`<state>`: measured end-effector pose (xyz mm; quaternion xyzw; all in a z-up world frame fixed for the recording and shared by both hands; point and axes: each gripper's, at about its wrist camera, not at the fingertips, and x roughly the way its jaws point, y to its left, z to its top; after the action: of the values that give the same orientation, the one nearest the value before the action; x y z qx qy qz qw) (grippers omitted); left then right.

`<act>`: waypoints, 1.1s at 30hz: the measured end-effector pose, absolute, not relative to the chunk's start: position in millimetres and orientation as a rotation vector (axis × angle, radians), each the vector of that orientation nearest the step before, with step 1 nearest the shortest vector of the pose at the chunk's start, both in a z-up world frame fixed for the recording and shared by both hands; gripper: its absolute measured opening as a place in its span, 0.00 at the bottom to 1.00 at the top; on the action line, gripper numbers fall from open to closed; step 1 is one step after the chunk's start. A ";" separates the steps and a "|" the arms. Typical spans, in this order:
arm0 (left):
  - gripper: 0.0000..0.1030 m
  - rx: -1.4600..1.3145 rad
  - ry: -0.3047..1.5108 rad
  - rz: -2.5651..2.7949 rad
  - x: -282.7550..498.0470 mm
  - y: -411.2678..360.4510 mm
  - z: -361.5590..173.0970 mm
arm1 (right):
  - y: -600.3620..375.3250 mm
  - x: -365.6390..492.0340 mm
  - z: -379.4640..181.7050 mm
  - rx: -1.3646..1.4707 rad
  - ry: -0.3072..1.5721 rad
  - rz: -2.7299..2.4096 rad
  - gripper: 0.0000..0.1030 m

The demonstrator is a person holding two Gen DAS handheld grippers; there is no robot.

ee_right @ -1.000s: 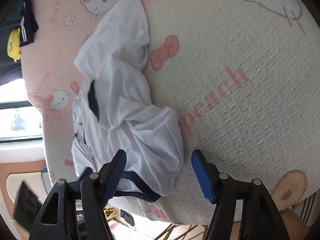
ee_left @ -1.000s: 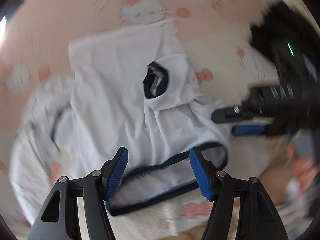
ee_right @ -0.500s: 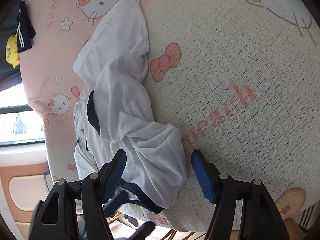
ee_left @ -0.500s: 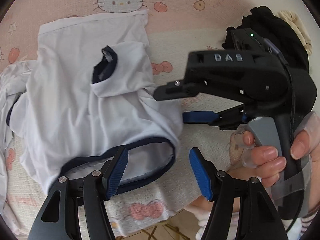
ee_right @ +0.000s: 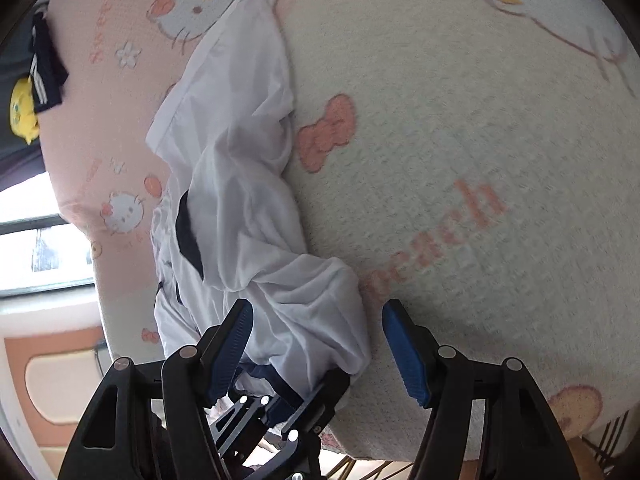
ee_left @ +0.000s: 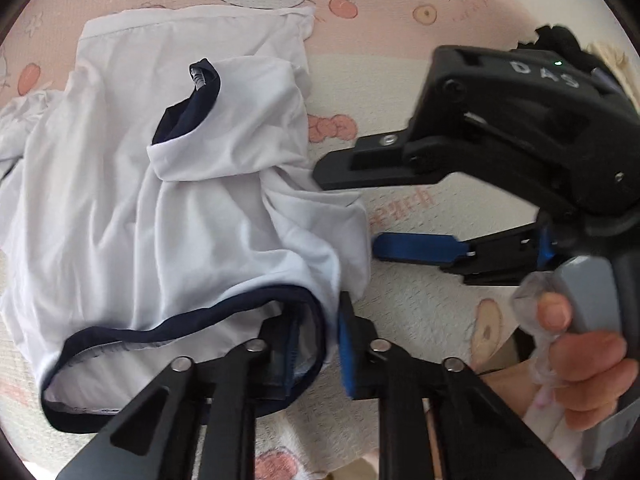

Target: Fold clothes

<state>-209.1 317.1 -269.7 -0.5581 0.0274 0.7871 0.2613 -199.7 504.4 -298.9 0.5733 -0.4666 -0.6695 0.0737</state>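
A crumpled white garment point(ee_left: 180, 220) with navy trim lies on a Hello Kitty blanket point(ee_left: 400, 80). My left gripper point(ee_left: 316, 340) is shut on its navy-edged hem at the near right corner, one finger inside the opening. A hand point(ee_left: 580, 360) holds my right gripper point(ee_left: 348, 212), which stands open at the garment's right edge. In the right wrist view the white garment point(ee_right: 240, 184) runs up the left side. There my right gripper point(ee_right: 318, 312) straddles its nearest bunched fold with the jaws wide apart. The left gripper point(ee_right: 296, 396) shows below, clamped on the hem.
Black clothing point(ee_left: 560, 40) and a beige item point(ee_left: 612, 56) lie at the blanket's far right. A dark striped garment point(ee_right: 44, 68) and a yellow thing point(ee_right: 24, 116) sit at the far left beside a window point(ee_right: 40, 248). The blanket's near edge point(ee_right: 440, 452) drops off just behind the grippers.
My left gripper has moved in on the hem and closed from wide open onto it. The right gripper has moved closer to the garment's right fold and stayed open.
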 end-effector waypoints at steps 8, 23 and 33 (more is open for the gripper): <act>0.08 -1.519 0.115 2.111 -204.8 315.7 -274.6 | 489.6 -211.8 -301.8 1.785 -1.209 -2.040 0.12; 0.04 -1.495 -0.040 1.908 -191.5 323.2 -261.9 | 534.2 -178.3 -280.2 1.862 -1.112 -2.335 0.07; 0.04 -1.544 0.025 1.870 -176.6 345.3 -266.6 | 545.9 -165.5 -287.2 1.923 -1.147 -2.364 0.07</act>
<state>-176.6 345.3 -266.6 -0.5962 0.0098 0.7221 0.3509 -165.5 545.9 -287.2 0.5897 -0.3518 -0.7248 -0.0574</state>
